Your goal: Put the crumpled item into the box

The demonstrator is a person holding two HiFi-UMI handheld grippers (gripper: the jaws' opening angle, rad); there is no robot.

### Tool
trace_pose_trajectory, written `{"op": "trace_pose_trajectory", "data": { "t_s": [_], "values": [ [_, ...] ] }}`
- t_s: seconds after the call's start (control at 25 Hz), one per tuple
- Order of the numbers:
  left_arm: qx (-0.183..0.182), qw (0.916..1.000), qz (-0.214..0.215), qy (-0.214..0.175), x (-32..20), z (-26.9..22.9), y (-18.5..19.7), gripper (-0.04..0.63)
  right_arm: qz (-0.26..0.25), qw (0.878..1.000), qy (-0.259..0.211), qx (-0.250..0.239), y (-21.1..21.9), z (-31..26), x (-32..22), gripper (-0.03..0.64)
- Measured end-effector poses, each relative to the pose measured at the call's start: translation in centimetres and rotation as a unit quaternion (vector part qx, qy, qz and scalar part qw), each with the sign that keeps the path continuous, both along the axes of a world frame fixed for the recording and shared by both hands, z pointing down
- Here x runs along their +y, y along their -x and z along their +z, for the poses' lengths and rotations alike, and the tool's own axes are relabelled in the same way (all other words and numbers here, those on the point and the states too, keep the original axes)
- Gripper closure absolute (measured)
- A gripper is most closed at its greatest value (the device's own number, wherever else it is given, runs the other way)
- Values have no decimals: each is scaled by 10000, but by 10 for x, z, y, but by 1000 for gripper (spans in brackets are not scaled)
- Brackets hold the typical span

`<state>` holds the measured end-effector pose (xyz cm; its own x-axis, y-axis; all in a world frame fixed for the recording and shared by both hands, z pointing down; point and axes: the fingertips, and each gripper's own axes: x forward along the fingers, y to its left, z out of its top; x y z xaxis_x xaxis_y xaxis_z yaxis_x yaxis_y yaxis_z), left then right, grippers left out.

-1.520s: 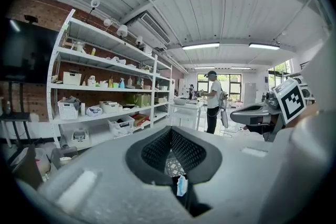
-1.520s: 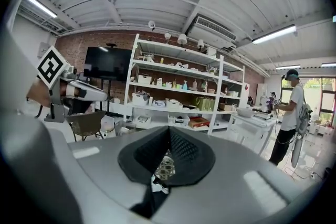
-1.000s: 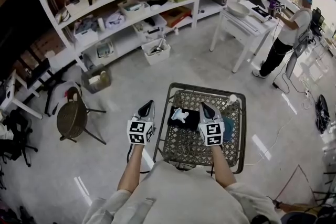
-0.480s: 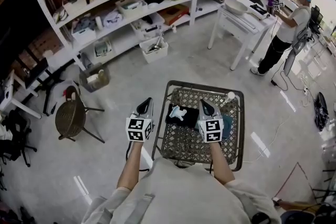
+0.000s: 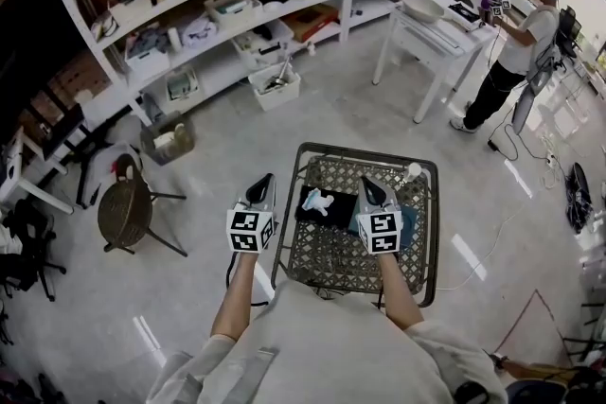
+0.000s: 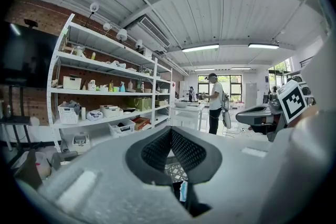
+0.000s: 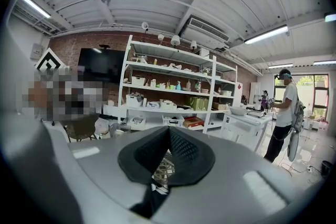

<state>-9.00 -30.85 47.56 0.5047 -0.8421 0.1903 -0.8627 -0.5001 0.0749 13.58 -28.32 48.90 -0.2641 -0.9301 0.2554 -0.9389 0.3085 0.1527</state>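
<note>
A crumpled white and pale-blue item lies on a flat black box on top of a metal lattice table. My left gripper hangs shut just off the table's left edge, left of the box, with nothing in it. Over the table, at the right edge of the box, my right gripper is also shut and holds nothing. In the left gripper view the jaws meet at the tip, with a sliver of the pale-blue item below them. The right gripper shows closed pads over the lattice.
A blue thing lies on the table under my right gripper, with a small white object at the far right corner. White shelving stands behind. A round stool is left. A person stands by a white desk.
Almost nothing: both grippers stay shut in the same spots beside the box, and the crumpled item has not moved. The view has drifted slightly.
</note>
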Motion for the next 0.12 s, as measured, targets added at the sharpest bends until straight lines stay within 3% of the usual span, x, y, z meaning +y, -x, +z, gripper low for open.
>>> {"op": "trace_pose_trajectory", "data": {
  "t_s": [0.12],
  "values": [
    [7,10000,-8,-7,-2,1,1,592,-14,10000,6,-32,2,1,-3,618]
  ]
}}
